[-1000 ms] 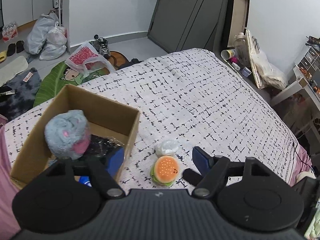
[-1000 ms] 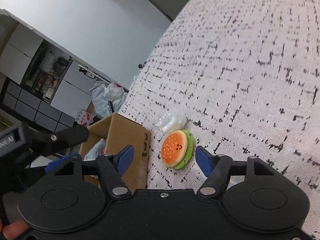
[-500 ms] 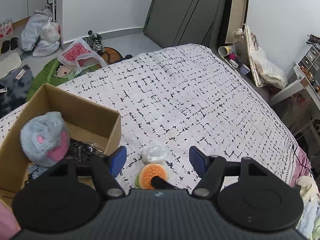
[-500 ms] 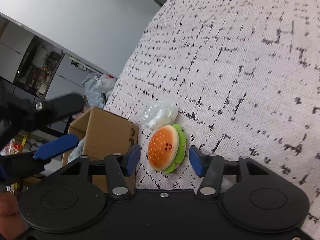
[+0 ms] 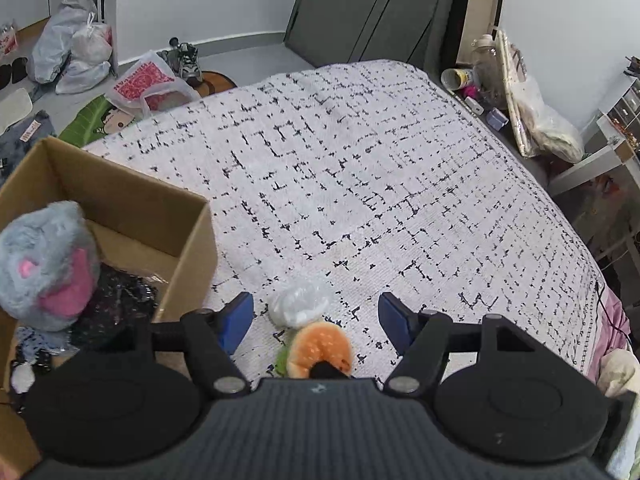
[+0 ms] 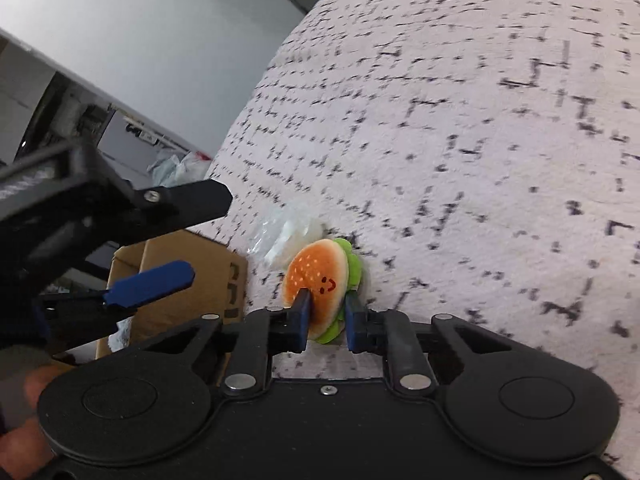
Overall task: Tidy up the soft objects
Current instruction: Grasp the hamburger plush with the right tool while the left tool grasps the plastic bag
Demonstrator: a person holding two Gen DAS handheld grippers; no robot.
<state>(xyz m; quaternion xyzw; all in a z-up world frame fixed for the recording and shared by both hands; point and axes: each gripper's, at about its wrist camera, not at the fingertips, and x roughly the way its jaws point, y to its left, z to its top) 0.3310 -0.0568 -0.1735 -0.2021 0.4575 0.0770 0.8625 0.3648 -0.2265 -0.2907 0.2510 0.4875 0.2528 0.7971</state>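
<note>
Right now the right gripper [image 6: 325, 316] is closing its jaws on the burger plush [image 6: 320, 284], which is lying low and centre in the right wrist view on the bedspread [image 6: 480, 140]. The blue pads are already pressing the near edge of the bun and lettuce, so only a shallow bite is being taken. Because the toy is squashy and rounded, it is likely slipping forward out of the pinch as the squeeze tightens, or hanging by a lip of fabric once lifted.

Touching the plush at its upper left is a crumpled clear plastic bag [image 6: 288, 228]. It is sitting close enough that a lift may be dragging it along or flicking it across the bed.

Meanwhile the left gripper [image 5: 316, 320] is hovering with its jaws spread and nothing pinched between them; in its own view the bag [image 5: 298, 300] and the plush [image 5: 320, 350] are lying between its fingers at the bottom centre. Both tools are crowding the same spot, so a collision or a contested grab looks like a real risk.

At the left of that view the cardboard box [image 5: 196, 240] is standing, with a grey and pink fluffy toy [image 5: 48, 260] bulging above its rim. A careless drop may be bouncing off that toy, or clipping the box wall and landing outside.
</note>
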